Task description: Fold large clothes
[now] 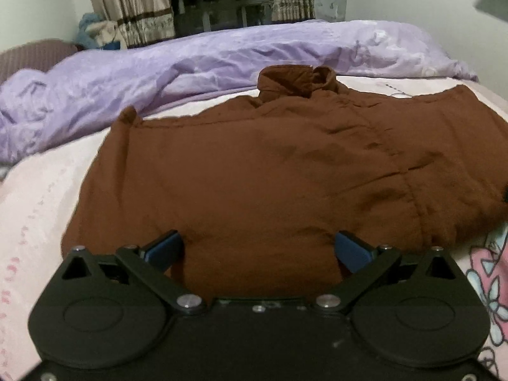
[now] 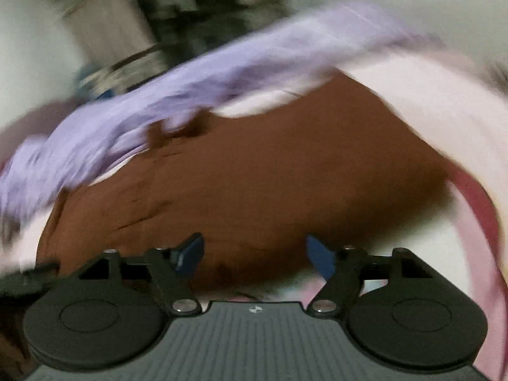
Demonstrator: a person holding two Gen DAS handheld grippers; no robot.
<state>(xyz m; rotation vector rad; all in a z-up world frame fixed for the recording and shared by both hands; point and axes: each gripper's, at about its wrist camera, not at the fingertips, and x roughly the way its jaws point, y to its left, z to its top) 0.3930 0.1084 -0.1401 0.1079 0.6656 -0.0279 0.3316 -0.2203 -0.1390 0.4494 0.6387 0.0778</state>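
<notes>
A brown jacket (image 1: 270,165) lies spread flat on the pale pink bed sheet (image 1: 38,197), its collar (image 1: 298,81) at the far side. My left gripper (image 1: 258,249) sits at the jacket's near hem with its jaws wide apart. The brown cloth fills the gap between the blue pads (image 1: 165,249), and no pinch shows. The right wrist view is smeared by motion. In it my right gripper (image 2: 254,252) is open over the near edge of the same jacket (image 2: 254,174), with cloth below the fingers and nothing clamped.
A crumpled purple duvet (image 1: 158,73) lies along the far side of the bed, also seen in the right wrist view (image 2: 190,95). Striped curtains (image 1: 133,3) and a dark window stand behind it. A cartoon print (image 1: 489,273) marks the sheet at the right.
</notes>
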